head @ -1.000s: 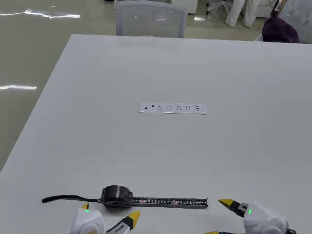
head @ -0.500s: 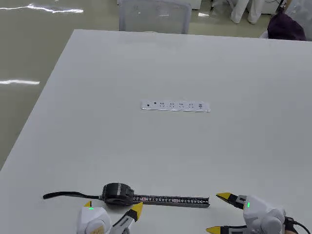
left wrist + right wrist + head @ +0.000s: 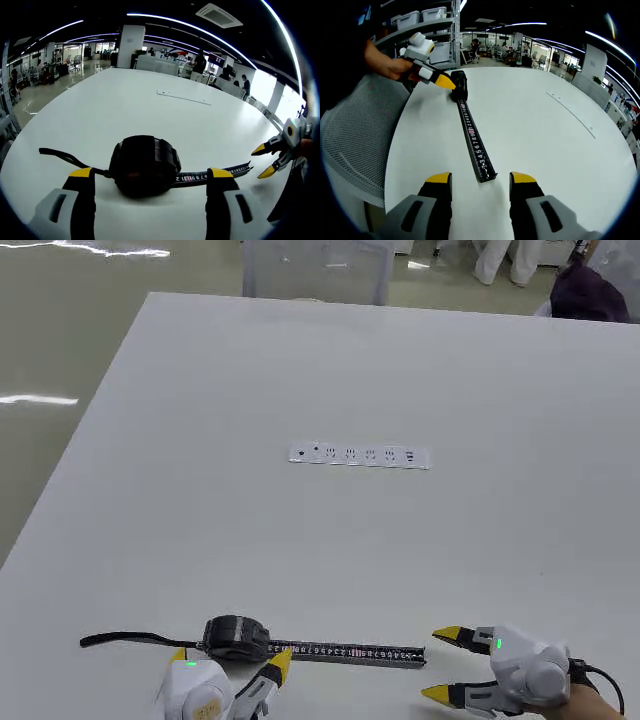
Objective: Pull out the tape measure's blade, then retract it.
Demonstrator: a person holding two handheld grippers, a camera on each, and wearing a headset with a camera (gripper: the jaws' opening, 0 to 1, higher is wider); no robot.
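A black tape measure (image 3: pixel 237 637) lies near the table's front edge, its blade (image 3: pixel 350 651) pulled out to the right and flat on the table, its strap (image 3: pixel 120 640) trailing left. My left gripper (image 3: pixel 230 660) is open right behind the case; in the left gripper view the case (image 3: pixel 145 162) sits just ahead of the left gripper (image 3: pixel 150 173), between its yellow tips. My right gripper (image 3: pixel 440 665) is open just right of the blade's end. In the right gripper view the end hook (image 3: pixel 487 176) lies between the tips of the right gripper (image 3: pixel 481 179).
A white power strip (image 3: pixel 358 456) lies flat at mid-table. A mesh chair (image 3: pixel 315 270) stands at the far edge, and another mesh seat (image 3: pixel 355 145) is by the near edge. The white table (image 3: pixel 300 540) stretches wide beyond the tape.
The left gripper has come forward up to the tape's case. The right gripper has moved left, closer to the blade's end. The tape itself lies as before.
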